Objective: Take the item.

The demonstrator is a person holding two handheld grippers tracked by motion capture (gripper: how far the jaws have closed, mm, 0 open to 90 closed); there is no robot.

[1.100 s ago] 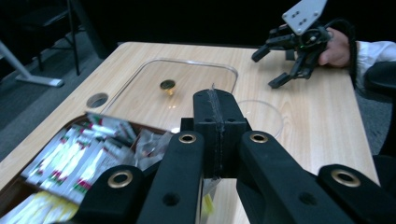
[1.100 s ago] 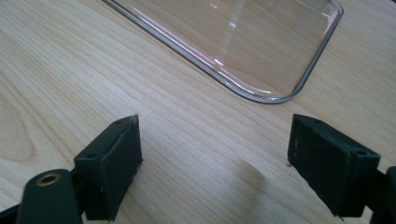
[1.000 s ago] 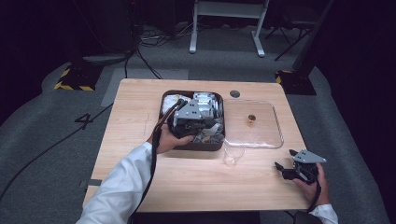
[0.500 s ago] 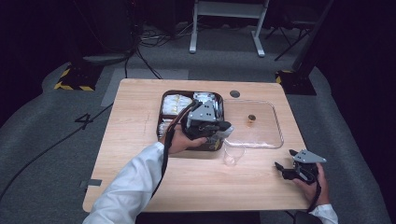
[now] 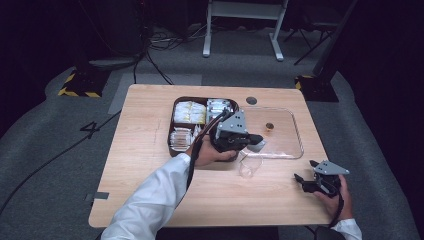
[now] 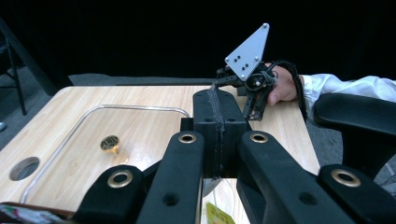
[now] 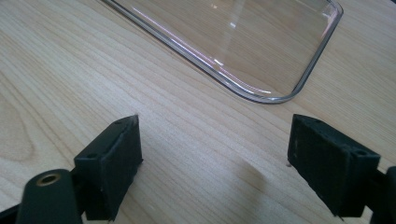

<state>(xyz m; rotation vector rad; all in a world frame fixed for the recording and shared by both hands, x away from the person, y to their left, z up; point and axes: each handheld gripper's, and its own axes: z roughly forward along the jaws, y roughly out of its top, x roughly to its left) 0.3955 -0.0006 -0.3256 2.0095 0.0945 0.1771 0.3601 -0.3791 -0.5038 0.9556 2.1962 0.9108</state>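
Shifted since half a second ago: left gripper (image 5: 257, 141), off the brown box (image 5: 172, 131) and rightward, now over the gap between box and clear tray (image 5: 298, 136), just above a small clear cup (image 5: 250, 167); right gripper (image 5: 302, 181) unmoved near the table's (image 5: 145, 170) front right corner.

Left gripper: jaws pressed together, seam tight in the left gripper view; scrap of white and yellow glimpsed below them, too cropped to say whether pinched or merely beneath.

Right gripper: jaws wide apart, low over bare wood, aimed at the tray's rounded corner; nothing between them.

Brown box: packets (image 5: 190, 112) in compartments, back left of the left gripper.

Clear tray: one small gold-brown round piece (image 5: 269, 126) inside, otherwise bare.

Step in hand, judged: carry from box toward cup or tray, probably of a packet.

Next move, judged: steady lowering over the chosen container, then opening of the jaws; care needed with the cup, light and likely to tip if nudged; right gripper free to brace it.
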